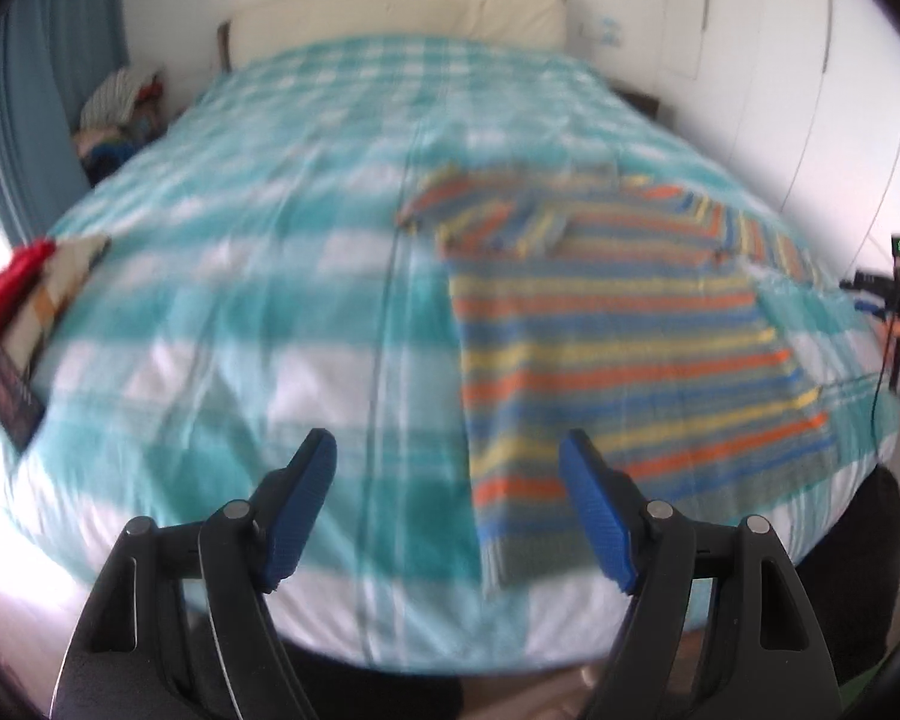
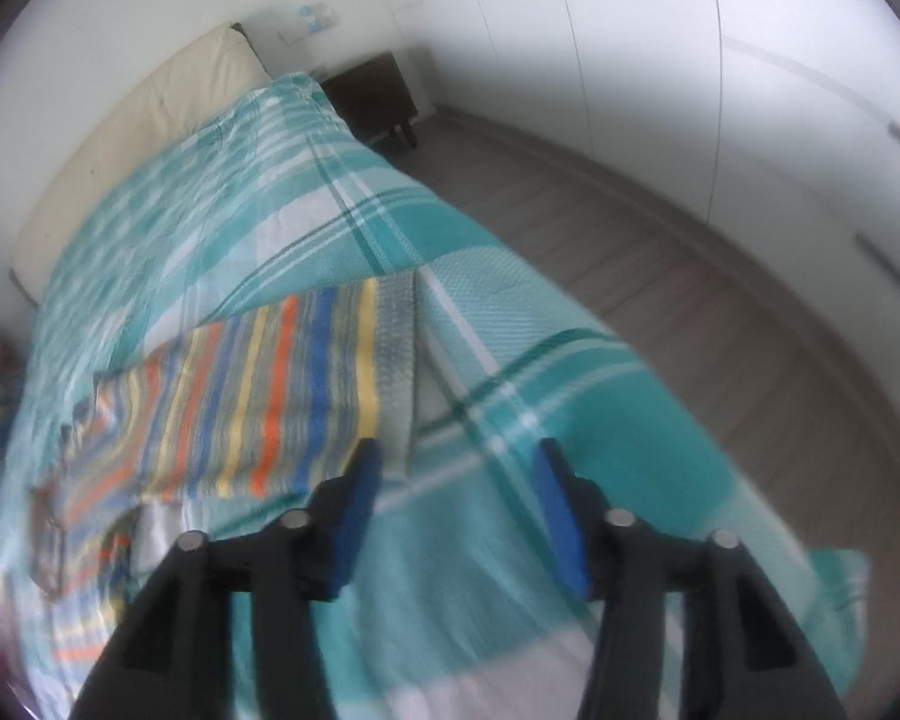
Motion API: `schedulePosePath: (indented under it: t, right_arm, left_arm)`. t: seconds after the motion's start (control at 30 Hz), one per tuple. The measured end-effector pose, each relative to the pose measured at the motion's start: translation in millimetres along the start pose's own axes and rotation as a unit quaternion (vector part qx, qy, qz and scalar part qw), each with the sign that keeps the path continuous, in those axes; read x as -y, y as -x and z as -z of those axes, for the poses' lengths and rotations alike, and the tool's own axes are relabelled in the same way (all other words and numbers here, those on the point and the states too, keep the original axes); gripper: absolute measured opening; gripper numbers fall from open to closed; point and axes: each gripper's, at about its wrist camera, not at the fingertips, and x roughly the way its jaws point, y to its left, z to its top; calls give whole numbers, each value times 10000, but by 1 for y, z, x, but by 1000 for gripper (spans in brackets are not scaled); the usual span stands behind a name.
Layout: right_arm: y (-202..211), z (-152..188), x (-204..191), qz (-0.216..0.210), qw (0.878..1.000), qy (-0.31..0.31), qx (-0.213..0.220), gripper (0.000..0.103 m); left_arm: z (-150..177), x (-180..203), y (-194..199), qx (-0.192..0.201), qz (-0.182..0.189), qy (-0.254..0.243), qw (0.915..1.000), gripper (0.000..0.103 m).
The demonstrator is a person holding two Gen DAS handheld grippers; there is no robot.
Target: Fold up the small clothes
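Your striped shirt (image 1: 618, 324) lies flat on the right side of the bed (image 1: 240, 276), one sleeve tucked in. Your left gripper (image 1: 448, 504) and right gripper (image 2: 457, 510) are wide open, holding nothing. Most folding is left.

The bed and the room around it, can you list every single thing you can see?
bedspread: one, teal and white check, covering the bed
striped shirt: one, orange, blue and yellow stripes, spread flat on the right half of the bed
headboard: one, cream, at the far end
red cloth: one, on the bed's left edge, over blurred flat items
clothes heap: one, mixed colours, far left beside the bed
curtain: one, blue, far left
nightstand: one, dark, right of the headboard
wardrobe doors: white, right wall
left tongs: black with blue pads, open
right tongs: same, open
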Motion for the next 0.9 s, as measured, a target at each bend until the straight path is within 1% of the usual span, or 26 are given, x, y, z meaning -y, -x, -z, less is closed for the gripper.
schedulePosePath:
  t: [0.03, 0.07, 0.1, 0.13, 0.17, 0.2, 0.27, 0.33, 0.37, 0.4, 0.43, 0.47, 0.5, 0.53, 0.57, 0.6, 0.63, 0.67, 0.7, 0.77, 0.8, 0.83, 0.87, 0.9]
  right_arm:
    - [14, 9, -4, -84, 9998, 184, 78, 53]
    - [27, 20, -10, -196, 9990, 374, 132, 54]
    - [38, 34, -18, -354, 9976, 576, 154, 54]
    - [45, 46, -25, -477, 9961, 729, 152, 58]
    - [51, 61, -33, -572, 9942, 900, 152, 60]
    - [54, 73, -39, -611, 9926, 1036, 150, 60]
    - [48, 102, -53, -626, 9886, 1370, 40, 60]
    - [30, 125, -66, -590, 9855, 1583, -167, 60]
    - [25, 135, -70, -491, 9843, 1691, -107, 62]
    - [25, 142, -72, -383, 9821, 1841, 90, 63]
    - [25, 148, -74, -311, 9796, 1972, 242, 66]
    - [24, 151, -75, -267, 9786, 2017, 297, 68]
    - [23, 152, -75, -256, 9786, 2017, 325, 69]
    - [23, 152, -73, -271, 9786, 2008, 355, 70]
    - [24, 154, -71, -300, 9788, 1989, 381, 71]
    - [23, 154, -70, -329, 9790, 1969, 402, 71]
    - [23, 155, -69, -352, 9789, 1965, 439, 72]
    - [23, 156, -69, -366, 9783, 1985, 476, 73]
    - [24, 158, -69, -371, 9777, 2004, 510, 73]
    - [22, 158, -69, -376, 9770, 2021, 563, 74]
    - [21, 158, -70, -373, 9769, 2023, 584, 74]
    - [20, 158, -71, -372, 9768, 2022, 603, 75]
    - [20, 158, -71, -379, 9768, 2012, 626, 75]
    - [20, 159, -70, -389, 9769, 1999, 648, 75]
  left_arm:
    - [-16, 1, 1, 146, 108, -43, 9998, 83]
    - [-38, 4, -1, 276, 284, -113, 9992, 88]
    - [-55, 9, -7, 291, 497, -223, 9981, 94]
    - [-74, 18, -20, 238, 764, -434, 9958, 94]
    - [-90, 30, -36, 189, 913, -679, 9933, 94]
    - [-103, 41, -55, 95, 955, -909, 9912, 94]
    - [-121, 68, -108, -330, 1027, -1375, 9846, 94]
    - [-127, 92, -168, -846, 990, -1655, 9776, 88]
    - [-127, 99, -198, -1100, 860, -1756, 9745, 81]
    - [-126, 103, -221, -1291, 720, -1810, 9723, 74]
    - [-124, 104, -243, -1467, 570, -1806, 9709, 72]
    - [-122, 103, -263, -1612, 429, -1732, 9707, 71]
    - [-120, 99, -280, -1739, 348, -1599, 9711, 64]
    - [-119, 92, -289, -1742, 421, -1366, 9743, 61]
    - [-121, 86, -290, -1650, 476, -1118, 9788, 44]
    - [-124, 77, -289, -1566, 387, -878, 9830, 9]
    - [-127, 67, -287, -1535, 303, -675, 9854, 7]
    - [-131, 54, -278, -1438, 399, -417, 9879, 7]
    - [-135, 42, -269, -1292, 376, -247, 9906, 6]
    - [-146, 0, -243, -954, 322, 307, 9944, 6]
    - [-150, -28, -231, -821, 280, 718, 9936, 6]
    - [-151, -57, -221, -707, 182, 1131, 9909, 6]
    - [-151, -90, -212, -614, 27, 1563, 9858, 6]
    - [-148, -123, -204, -553, -210, 1935, 9793, 6]
